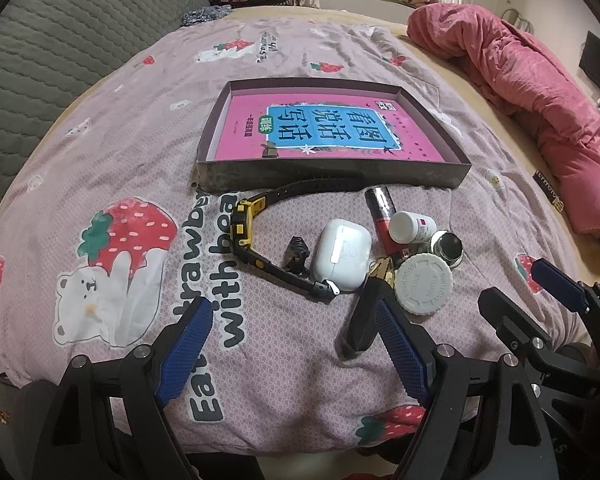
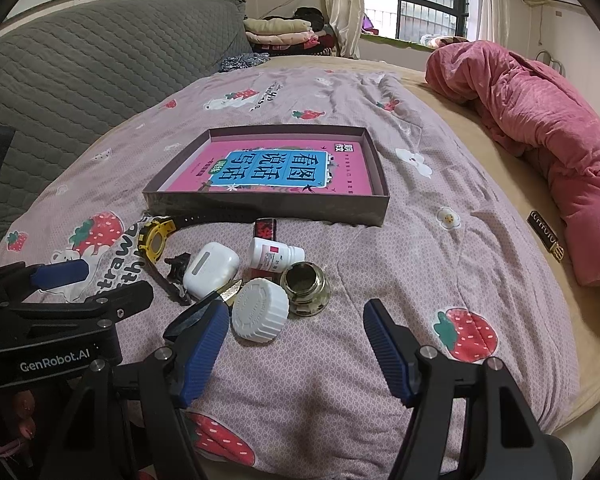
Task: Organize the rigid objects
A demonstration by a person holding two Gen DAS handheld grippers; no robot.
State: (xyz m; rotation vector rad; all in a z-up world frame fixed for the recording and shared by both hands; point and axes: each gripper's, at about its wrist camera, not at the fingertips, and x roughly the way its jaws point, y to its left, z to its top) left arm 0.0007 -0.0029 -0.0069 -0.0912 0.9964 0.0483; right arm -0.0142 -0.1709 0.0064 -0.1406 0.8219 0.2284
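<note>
A shallow dark box (image 1: 332,172) (image 2: 260,204) with a pink book inside lies on the bed. In front of it sits a cluster: a yellow-black watch (image 1: 246,222) (image 2: 154,240), a white earbuds case (image 1: 342,254) (image 2: 210,268), a small black clip (image 1: 296,254), a red tube (image 1: 380,210) (image 2: 265,228), a small white pill bottle (image 1: 410,226) (image 2: 274,258), a big white cap (image 1: 422,284) (image 2: 258,310), a glass jar (image 1: 446,248) (image 2: 304,286) and a black-gold pen (image 1: 370,308) (image 2: 196,314). My left gripper (image 1: 296,348) is open just before the cluster. My right gripper (image 2: 296,348) is open beside the cap.
The strawberry-print quilt (image 1: 120,184) covers the bed. A rolled pink duvet (image 1: 540,112) (image 2: 540,128) lies along the right side. A grey quilted headboard (image 2: 80,64) stands at the left, with folded clothes (image 2: 280,30) behind. The bed edge runs under both grippers.
</note>
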